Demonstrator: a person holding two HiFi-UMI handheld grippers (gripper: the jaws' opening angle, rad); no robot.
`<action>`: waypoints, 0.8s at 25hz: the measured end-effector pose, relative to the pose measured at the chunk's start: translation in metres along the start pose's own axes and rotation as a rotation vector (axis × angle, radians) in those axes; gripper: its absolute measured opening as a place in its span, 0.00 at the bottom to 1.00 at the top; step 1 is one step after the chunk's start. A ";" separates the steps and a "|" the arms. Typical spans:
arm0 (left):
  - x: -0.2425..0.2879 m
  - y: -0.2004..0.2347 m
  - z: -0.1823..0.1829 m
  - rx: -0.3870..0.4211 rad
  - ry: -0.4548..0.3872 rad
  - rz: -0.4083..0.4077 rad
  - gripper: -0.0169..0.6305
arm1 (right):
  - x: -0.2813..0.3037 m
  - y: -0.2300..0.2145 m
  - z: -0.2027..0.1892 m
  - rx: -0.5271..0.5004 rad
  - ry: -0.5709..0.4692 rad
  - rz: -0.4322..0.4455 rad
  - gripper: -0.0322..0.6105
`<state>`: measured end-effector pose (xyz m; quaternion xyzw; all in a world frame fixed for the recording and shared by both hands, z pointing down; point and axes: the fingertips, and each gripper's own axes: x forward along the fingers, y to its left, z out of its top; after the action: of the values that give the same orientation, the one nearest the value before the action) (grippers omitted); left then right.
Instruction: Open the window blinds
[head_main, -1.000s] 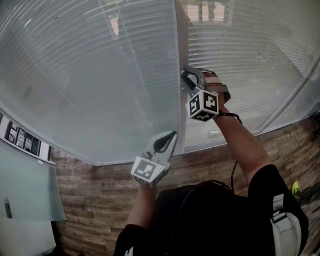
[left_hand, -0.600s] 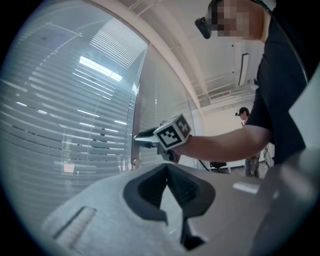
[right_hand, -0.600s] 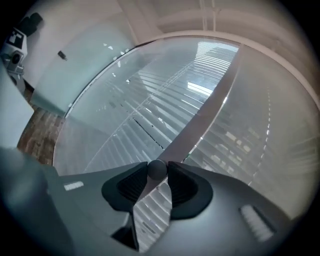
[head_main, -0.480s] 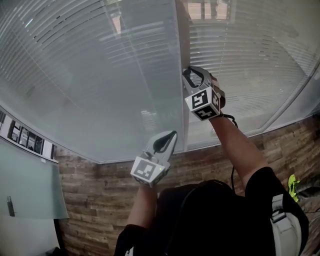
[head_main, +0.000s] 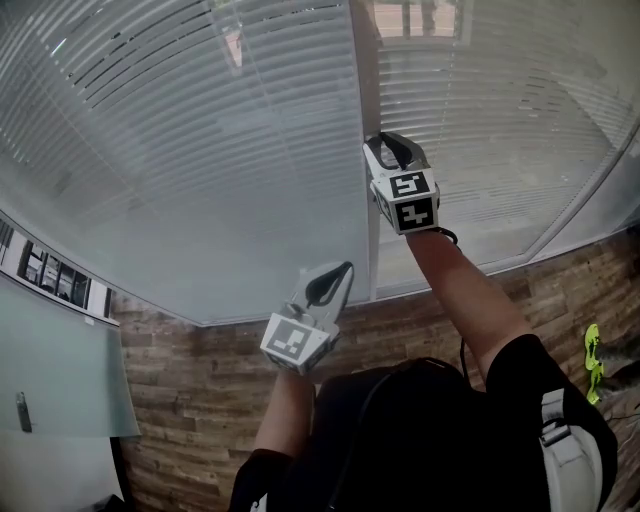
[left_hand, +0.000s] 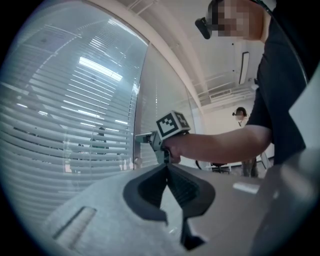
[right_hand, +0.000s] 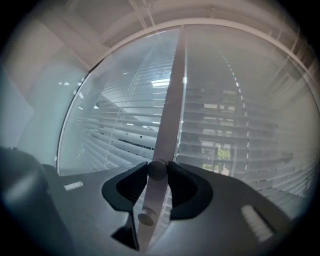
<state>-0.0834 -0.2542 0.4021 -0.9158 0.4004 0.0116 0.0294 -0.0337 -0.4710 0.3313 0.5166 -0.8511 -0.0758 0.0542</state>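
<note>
White slatted blinds (head_main: 200, 120) hang behind glass on both sides of a grey upright mullion (head_main: 362, 90). On that mullion sits a small round knob (right_hand: 157, 170), and my right gripper (head_main: 378, 143) is shut on it, one pad on each side, pointing level at the window. A second small knob (right_hand: 146, 218) sits lower on the mullion (right_hand: 170, 110). My left gripper (head_main: 348, 268) hangs lower, near the sill, shut with nothing in it; its tips meet (left_hand: 167, 166). Its camera sees my right gripper (left_hand: 146, 138) at the mullion.
Below the window sill (head_main: 250, 318) runs a brown brick wall (head_main: 200, 400). A pale glass panel (head_main: 50, 370) stands at the lower left. Another person (left_hand: 241, 114) stands far off in the room behind.
My right gripper has rolled about the knob, so its marker cube shows different faces. The slats show clearer gaps than before. The left gripper has stayed put.
</note>
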 end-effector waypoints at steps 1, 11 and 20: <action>-0.001 0.000 0.000 -0.004 0.005 0.000 0.03 | 0.000 -0.001 -0.001 0.037 -0.002 -0.004 0.26; -0.006 0.002 -0.004 0.007 -0.004 0.015 0.03 | 0.001 -0.006 -0.004 0.353 -0.027 -0.002 0.25; -0.008 -0.002 -0.001 0.001 -0.005 0.013 0.03 | -0.001 -0.004 -0.004 0.346 -0.026 -0.005 0.25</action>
<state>-0.0875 -0.2471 0.4037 -0.9132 0.4062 0.0137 0.0307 -0.0289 -0.4727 0.3348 0.5194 -0.8508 0.0651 -0.0467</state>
